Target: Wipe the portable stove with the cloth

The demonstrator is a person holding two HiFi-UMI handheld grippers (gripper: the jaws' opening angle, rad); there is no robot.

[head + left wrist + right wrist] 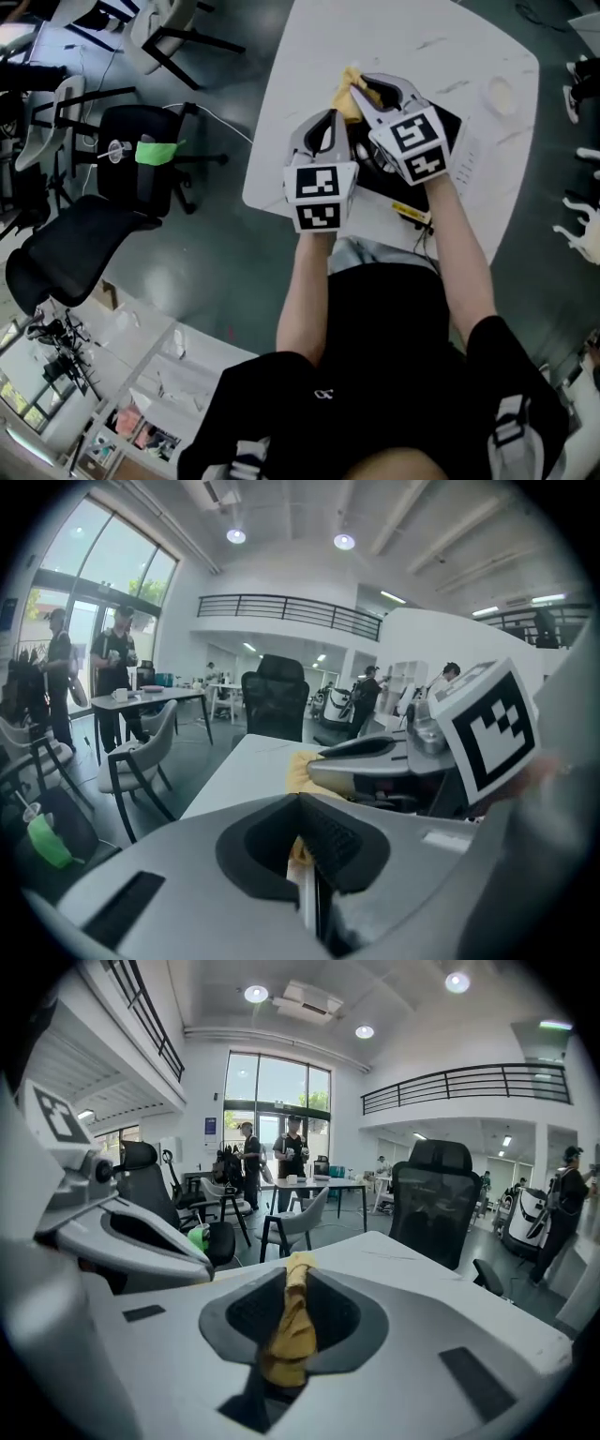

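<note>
Seemingly mid-wipe: the right hand-held gripper [296, 1274] pinches the bunched yellow cloth [292, 1330] over the flat black portable stove [448, 120] on the white bench [309, 56]. The left hand-held gripper [302, 808] looks pressed together. Next, the cloth must be pressed down and swept across.

shirt [384, 347]: black, short sleeves | left gripper [327, 120]: grey shell, black-and-white marker cube [319, 192] | right gripper [362, 90]: grey shell, same markings
</note>
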